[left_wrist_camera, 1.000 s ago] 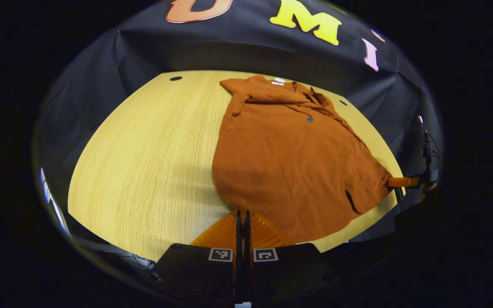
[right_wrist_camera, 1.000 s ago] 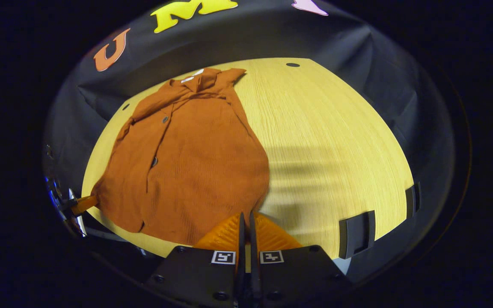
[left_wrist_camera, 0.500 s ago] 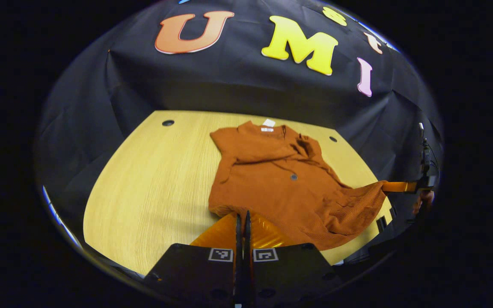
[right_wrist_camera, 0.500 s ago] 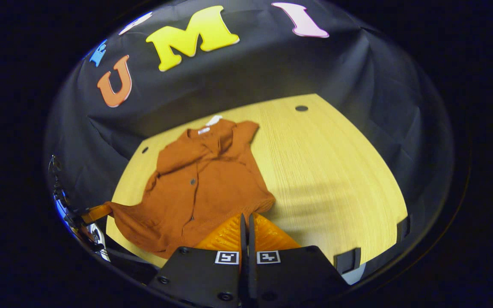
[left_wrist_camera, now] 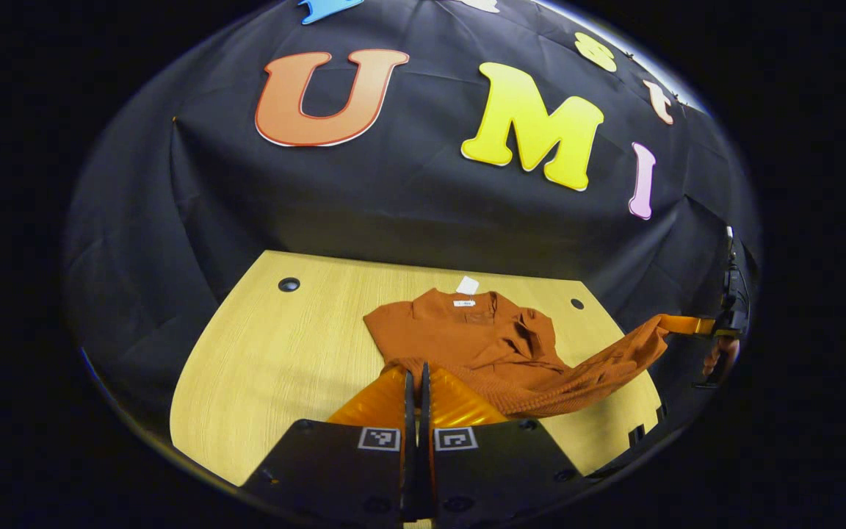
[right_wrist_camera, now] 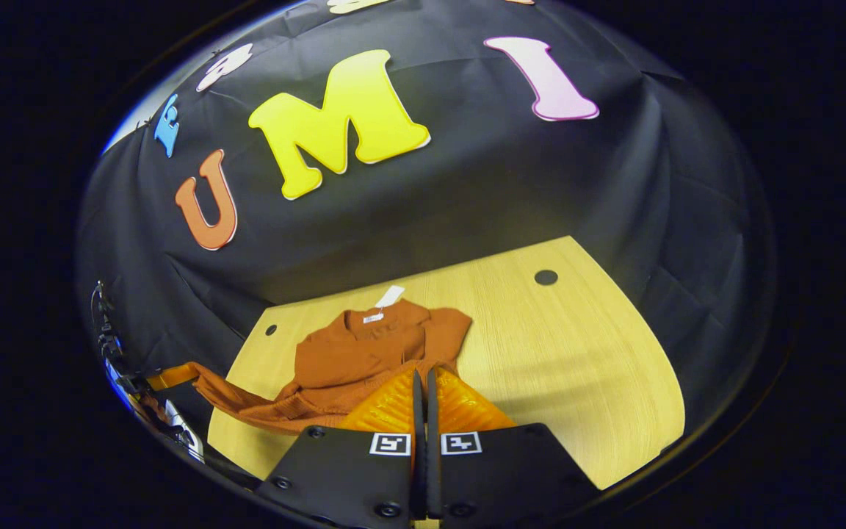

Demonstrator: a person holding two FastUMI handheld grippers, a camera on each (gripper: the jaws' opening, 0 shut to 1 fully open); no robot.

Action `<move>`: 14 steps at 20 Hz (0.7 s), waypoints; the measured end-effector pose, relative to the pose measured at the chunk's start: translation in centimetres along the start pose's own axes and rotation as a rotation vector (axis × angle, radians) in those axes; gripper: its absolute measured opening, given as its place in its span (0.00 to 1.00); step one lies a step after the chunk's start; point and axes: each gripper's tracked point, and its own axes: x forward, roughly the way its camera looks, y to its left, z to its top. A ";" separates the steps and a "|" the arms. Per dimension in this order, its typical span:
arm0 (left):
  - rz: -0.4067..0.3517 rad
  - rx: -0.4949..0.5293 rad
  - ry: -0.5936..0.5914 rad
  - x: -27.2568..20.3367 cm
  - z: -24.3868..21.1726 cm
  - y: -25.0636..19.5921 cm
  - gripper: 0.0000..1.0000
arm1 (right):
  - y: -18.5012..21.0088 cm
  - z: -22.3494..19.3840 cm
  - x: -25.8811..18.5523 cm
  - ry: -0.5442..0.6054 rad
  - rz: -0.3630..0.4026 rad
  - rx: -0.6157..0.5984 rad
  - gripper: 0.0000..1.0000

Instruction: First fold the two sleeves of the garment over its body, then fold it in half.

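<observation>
The garment's [left_wrist_camera: 467,338] near hem, pinched by both closed grippers [left_wrist_camera: 416,378] [right_wrist_camera: 423,378], has been lifted off the tabletop [left_wrist_camera: 283,353] toward the far collar, so halving is underway.

Dim booth, sharp centre, strong fisheye bending at edges.

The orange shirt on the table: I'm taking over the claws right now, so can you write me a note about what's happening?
Left claw: shut on a bottom corner of the shirt, held up off the table.
Right claw: shut on the other bottom corner, also raised.
Shirt: collar end with its white tag lies flat at the far side of the table; the bottom edge hangs between the two claws.
Done: both sleeves look folded over the body.
Left: carry the bottom edge forward to the collar, lay it down, then open both claws.
</observation>
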 end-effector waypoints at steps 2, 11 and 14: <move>-0.008 0.000 -0.007 2.7 2.5 0.4 0.03 | 0.4 2.0 2.8 0.000 0.020 -0.035 0.00; -0.021 -0.091 0.075 19.1 5.0 3.4 0.03 | 0.0 6.1 19.6 0.046 0.003 -0.166 0.00; -0.009 -0.108 0.144 24.0 2.8 4.2 0.03 | -1.4 4.7 24.9 0.097 -0.030 -0.147 0.00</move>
